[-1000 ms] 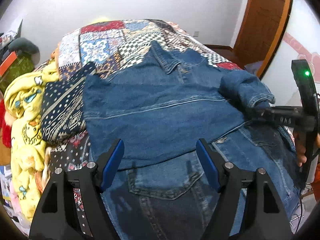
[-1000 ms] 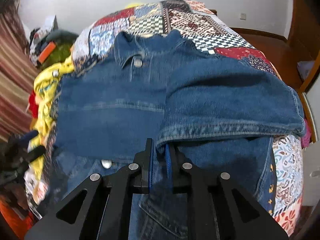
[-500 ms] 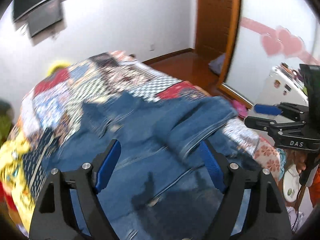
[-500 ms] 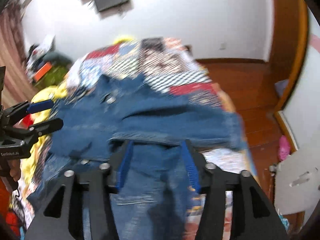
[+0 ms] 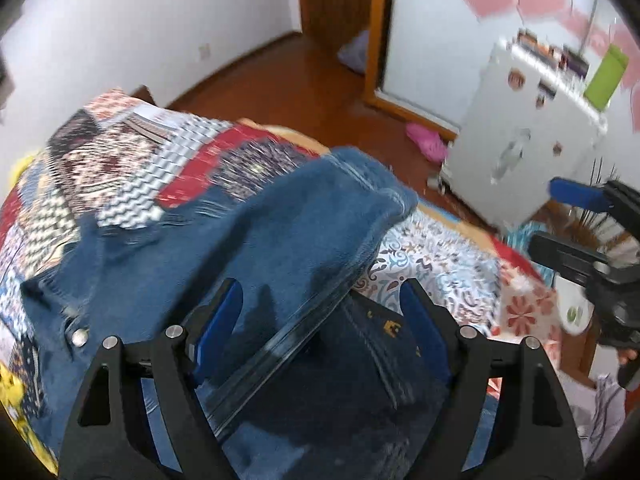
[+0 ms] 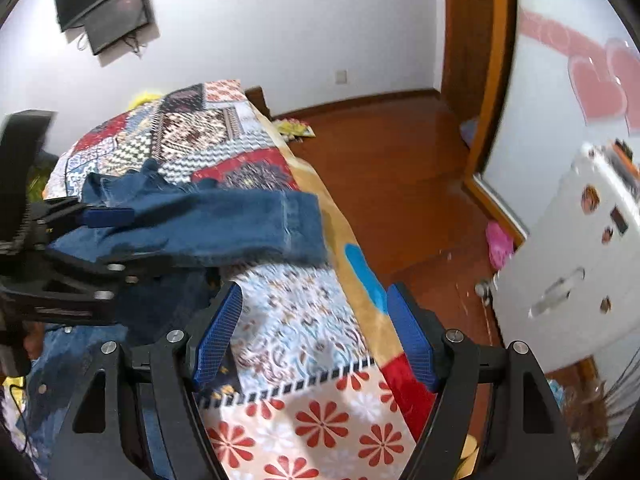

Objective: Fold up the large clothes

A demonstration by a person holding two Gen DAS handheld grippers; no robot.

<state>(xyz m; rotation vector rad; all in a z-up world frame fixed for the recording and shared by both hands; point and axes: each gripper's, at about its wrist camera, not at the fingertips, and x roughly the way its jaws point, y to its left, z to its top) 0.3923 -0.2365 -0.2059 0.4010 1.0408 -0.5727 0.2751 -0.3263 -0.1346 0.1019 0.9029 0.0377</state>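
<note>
**Both grippers spread over the bed's floor-side edge**

The jacket (image 5: 240, 248) lay on the quilt (image 5: 132, 176), a sleeve (image 6: 240, 228) folded across it with the cuff stopping just short of the bed's floor-side edge. A strip of bare quilt ran between the cuff and that edge in the right wrist view.

The left gripper (image 5: 320, 312) hung over the jacket's dark lower part, jaws spread wide, the sleeve's hem running slantwise between them; its pads (image 5: 218, 320) pressed on nothing. The view was blurred, so whether the tips brushed the denim could not be told.

The right gripper (image 6: 312, 332) stood over bare quilt beside the jacket, its jaws having just been opening, with nothing between them but patterned cloth below. In its view the left gripper sat close at the left, over the jacket.

Past the bed's edge lay open wooden floor (image 6: 400, 184), reaching to a door frame (image 6: 492, 120) and a white cabinet (image 6: 580, 248) at the right.
</note>
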